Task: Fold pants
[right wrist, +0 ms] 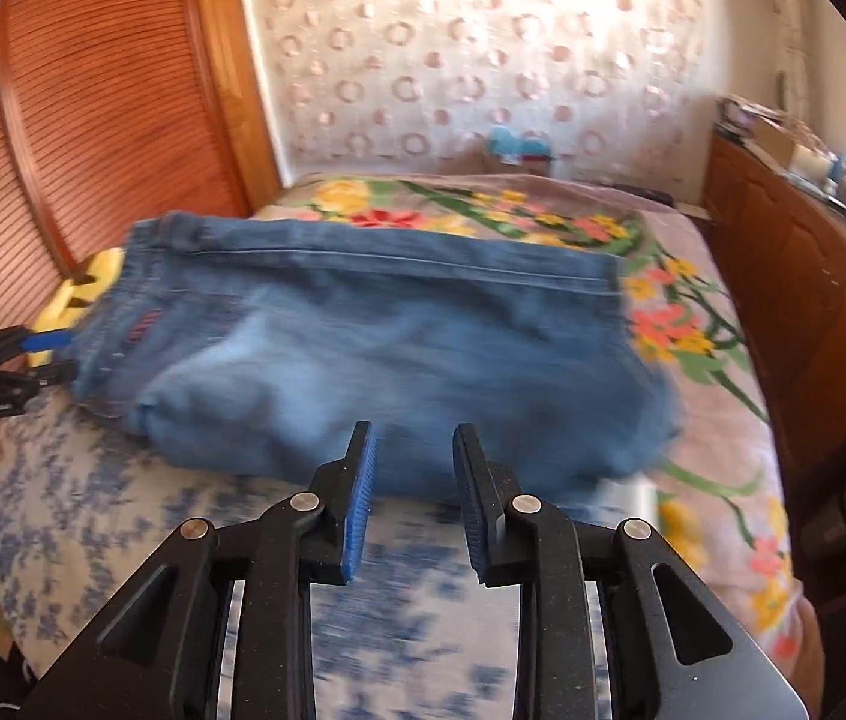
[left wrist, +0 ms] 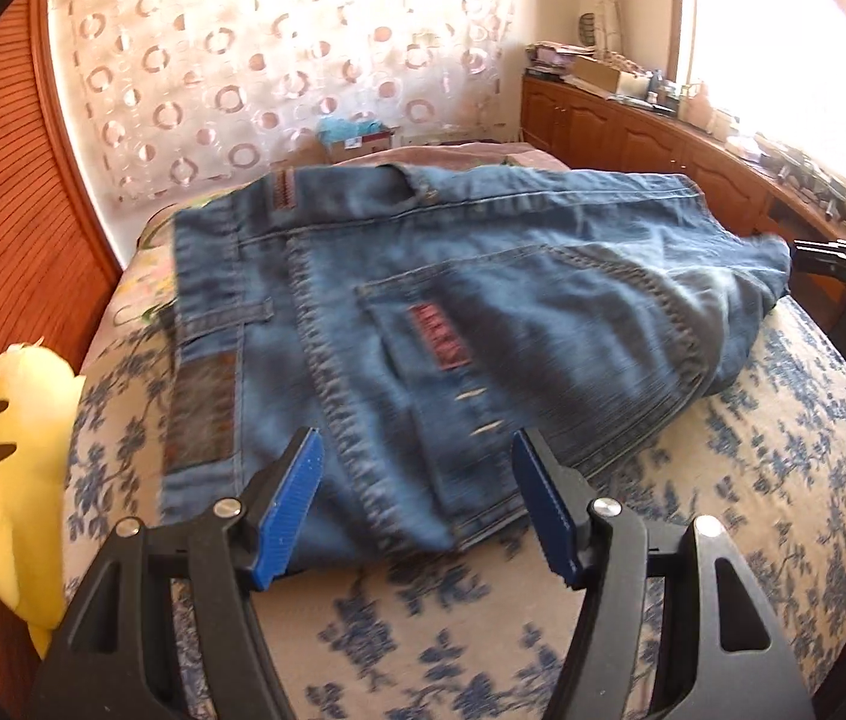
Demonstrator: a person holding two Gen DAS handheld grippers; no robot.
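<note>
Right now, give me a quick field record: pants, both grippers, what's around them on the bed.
pants: blue jeans, folded into a compact bundle, lying on the bed, back pocket and waistband up
surface: bedspread, blue floral print near the grippers, bright flower blanket at the far side
left gripper: open, nothing between the jaws, at the near edge of the jeans
right gripper: partly open, nothing held, at the near edge of the jeans
beside the jeans: yellow plush toy
image quality: motion blur in both views
</note>
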